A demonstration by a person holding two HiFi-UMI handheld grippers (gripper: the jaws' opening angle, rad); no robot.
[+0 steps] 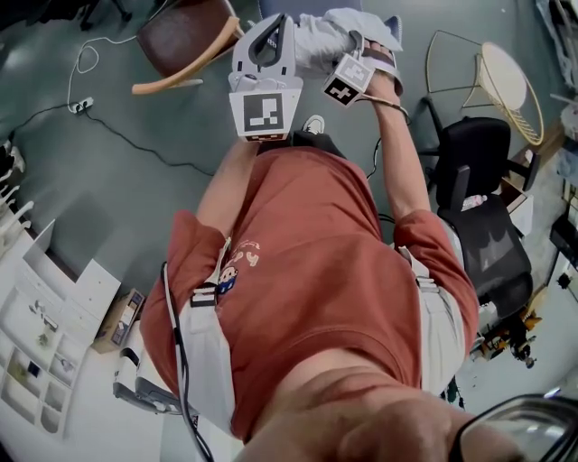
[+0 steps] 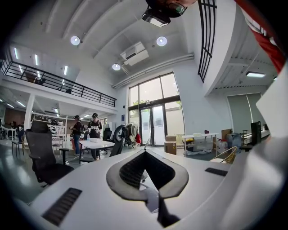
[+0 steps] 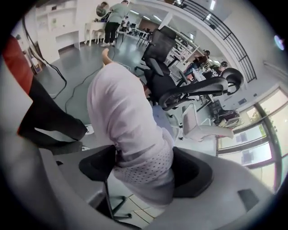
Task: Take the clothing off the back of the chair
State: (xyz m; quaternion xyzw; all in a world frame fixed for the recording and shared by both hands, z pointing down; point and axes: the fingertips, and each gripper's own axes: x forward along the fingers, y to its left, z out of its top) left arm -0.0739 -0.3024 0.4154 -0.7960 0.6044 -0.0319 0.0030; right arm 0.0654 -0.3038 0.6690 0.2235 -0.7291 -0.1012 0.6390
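Observation:
A pale, bunched garment (image 1: 325,36) hangs at the top of the head view, right of a brown chair with a wooden armrest (image 1: 181,41). My right gripper (image 1: 366,43) points steeply down there. In the right gripper view its jaws stand wide, and the garment (image 3: 130,126) fills the gap between them, with a mesh hem low in the right gripper (image 3: 144,161). My left gripper (image 1: 271,23) is held level in front of my chest. Its jaws meet at the tips in the left gripper view, and the left gripper (image 2: 145,152) holds nothing.
A black office chair (image 1: 479,180) and a wire-frame chair (image 1: 506,86) stand to the right. A cable (image 1: 135,135) runs across the grey floor to a power strip (image 1: 81,106). White shelving (image 1: 45,316) lies at the lower left. People stand at distant tables (image 2: 90,143).

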